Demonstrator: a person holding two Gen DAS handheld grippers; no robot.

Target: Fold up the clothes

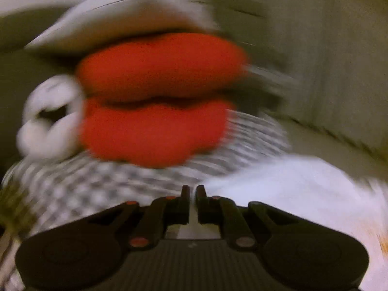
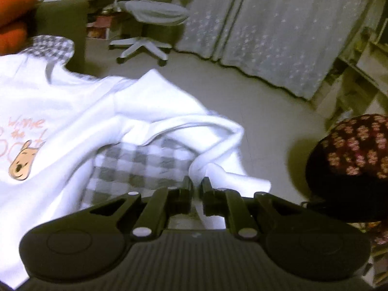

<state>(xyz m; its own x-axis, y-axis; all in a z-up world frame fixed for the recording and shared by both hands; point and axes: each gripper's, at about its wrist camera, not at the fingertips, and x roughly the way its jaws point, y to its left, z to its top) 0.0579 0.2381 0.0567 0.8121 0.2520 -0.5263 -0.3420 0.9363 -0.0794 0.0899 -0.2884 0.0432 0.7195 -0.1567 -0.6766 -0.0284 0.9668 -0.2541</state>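
Two hand-held grippers work over a white shirt (image 2: 72, 101) spread on a checked cloth (image 2: 135, 167). In the right wrist view the covered surface ends just beyond the shirt, and past that edge lies open pale floor (image 2: 254, 101) as far as a dotted curtain (image 2: 278, 36). An office chair (image 2: 148, 24) stands on that floor, well apart from the shirt. A dark block (image 2: 70, 31) rises beside the far corner of the checked cloth. At the right edge a dark flowered fabric (image 2: 351, 160) bulges close beside the right hand-held gripper (image 2: 196, 184), narrowing the room on that side.

Red cushions (image 1: 157, 97) stacked one on another fill the middle of the blurred left wrist view, resting on the checked cloth straight ahead of the left hand-held gripper (image 1: 192, 190). A white looped object (image 1: 48, 118), too smeared to identify, sits touching their left side, and a pale slab-like shape (image 1: 116, 17) lies above them.

The shirt bears a cartoon bear print (image 2: 21, 162) and lies with its sleeve rumpled, baring a patch of checks. The right hand-held gripper has its fingers drawn close on a bunched fold of the sleeve at the shirt's near edge. The left hand-held gripper shows only a narrow slit between its fingers; white cloth lies right at the tips, but the blur hides whether they hold it.
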